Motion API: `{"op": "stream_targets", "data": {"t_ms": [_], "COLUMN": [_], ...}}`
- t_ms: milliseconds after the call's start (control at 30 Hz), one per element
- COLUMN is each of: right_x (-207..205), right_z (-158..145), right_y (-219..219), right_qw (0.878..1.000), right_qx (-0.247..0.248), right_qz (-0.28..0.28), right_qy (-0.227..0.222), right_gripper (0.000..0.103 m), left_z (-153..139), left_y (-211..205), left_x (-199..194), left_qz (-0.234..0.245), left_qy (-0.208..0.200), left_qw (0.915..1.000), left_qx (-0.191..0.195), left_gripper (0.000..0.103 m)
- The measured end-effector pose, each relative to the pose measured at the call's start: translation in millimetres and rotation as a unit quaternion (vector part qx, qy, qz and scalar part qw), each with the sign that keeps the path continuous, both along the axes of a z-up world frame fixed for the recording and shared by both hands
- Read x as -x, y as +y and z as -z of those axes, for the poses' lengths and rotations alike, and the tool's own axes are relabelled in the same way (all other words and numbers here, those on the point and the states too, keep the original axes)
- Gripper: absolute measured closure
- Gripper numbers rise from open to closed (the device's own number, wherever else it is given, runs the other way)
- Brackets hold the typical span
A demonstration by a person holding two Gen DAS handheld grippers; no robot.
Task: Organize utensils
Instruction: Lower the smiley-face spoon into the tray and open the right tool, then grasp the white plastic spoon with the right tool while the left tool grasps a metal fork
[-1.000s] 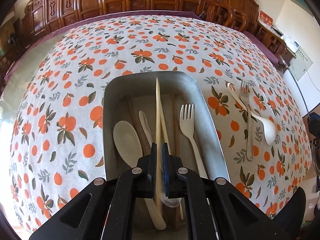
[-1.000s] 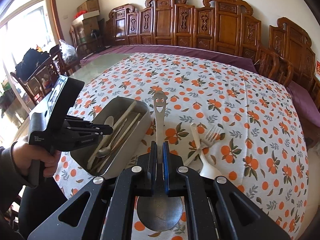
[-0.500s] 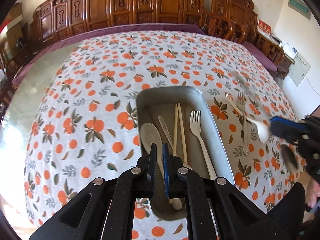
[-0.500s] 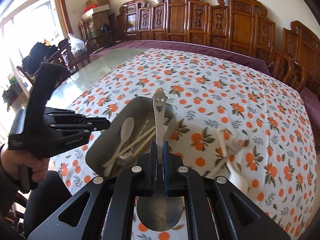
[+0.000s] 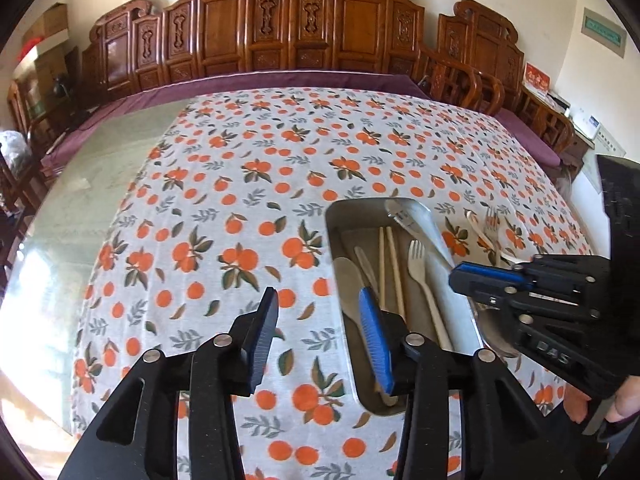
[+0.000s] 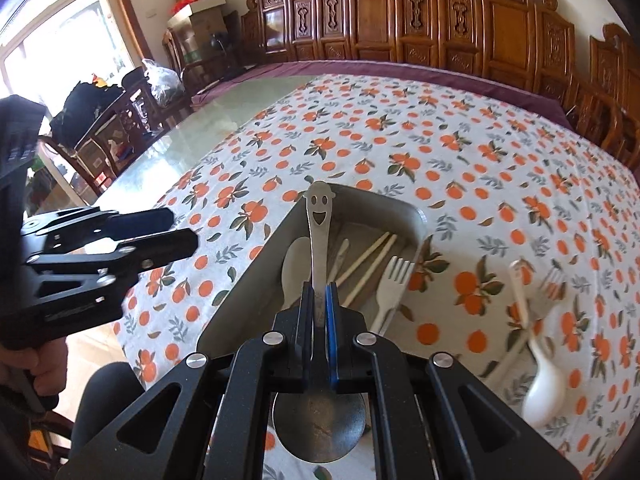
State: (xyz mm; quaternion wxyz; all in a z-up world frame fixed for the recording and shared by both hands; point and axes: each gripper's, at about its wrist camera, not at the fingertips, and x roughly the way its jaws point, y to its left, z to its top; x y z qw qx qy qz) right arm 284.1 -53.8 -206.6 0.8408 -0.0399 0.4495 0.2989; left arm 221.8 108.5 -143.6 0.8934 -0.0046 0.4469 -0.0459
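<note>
A metal tray [image 5: 335,216] [image 6: 416,212] on the orange-print tablecloth holds cream chopsticks [image 5: 394,264], a cream fork [image 5: 420,268], a cream spoon [image 5: 347,280] and another utensil. My right gripper [image 6: 319,300] is shut on a steel spoon with a smiley-face handle [image 6: 319,216], held over the tray; it also shows in the left wrist view [image 5: 480,276]. My left gripper [image 5: 318,320] is open and empty, above the tray's left edge, and shows at the left of the right wrist view [image 6: 176,228].
A white spoon [image 6: 540,384] and a metal fork [image 6: 554,280] lie on the cloth right of the tray. Carved wooden chairs [image 5: 304,20] line the far side. Bare glass tabletop [image 5: 100,184] lies to the left.
My left gripper let go of the chopstick into the tray, pulled back to the left and opened. My right gripper carried the smiley spoon leftward over the tray.
</note>
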Motion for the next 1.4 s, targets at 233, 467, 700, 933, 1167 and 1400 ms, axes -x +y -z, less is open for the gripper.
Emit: {"op": "stream_targets", "data": {"t_ms": [233, 467, 700, 933, 1167, 1400], "right_x": [-13.8, -23.9, -27.0, -27.3, -20.8, -18.3], "right_z": [18.2, 40.2, 49.4, 46.2, 25.5, -8.1], "right_y": [19.3, 30.8, 35.6, 28.7, 10.2, -44.6], "right_qw": [1.000, 0.999, 0.998, 0.999, 1.000, 0.999], "right_qx": [0.007, 0.029, 0.043, 0.029, 0.011, 0.015], "right_qz": [0.013, 0.019, 0.011, -0.001, -0.016, -0.008], "right_qy": [0.024, 0.039, 0.038, 0.034, 0.009, -0.036], "right_gripper": [0.096, 0.095, 0.095, 0.092, 0.092, 0.092], "left_z": [-1.4, -3.9, -6.3, -6.4, -8.1, -8.7], "left_y": [13.6, 19.0, 21.3, 19.9, 9.4, -15.3], "left_x": [5.7, 5.7, 4.8, 4.4, 4.1, 0.2], "left_qz": [-0.012, -0.016, -0.020, -0.019, -0.018, 0.005], "left_qy": [-0.002, -0.004, -0.006, -0.006, -0.006, -0.009], "left_qw": [0.9999, 0.9999, 0.9998, 0.9998, 0.9998, 0.9999], "left_qx": [0.003, 0.004, 0.006, 0.004, 0.002, 0.007], "left_gripper": [0.062, 0.062, 0.062, 0.062, 0.049, 0.023]}}
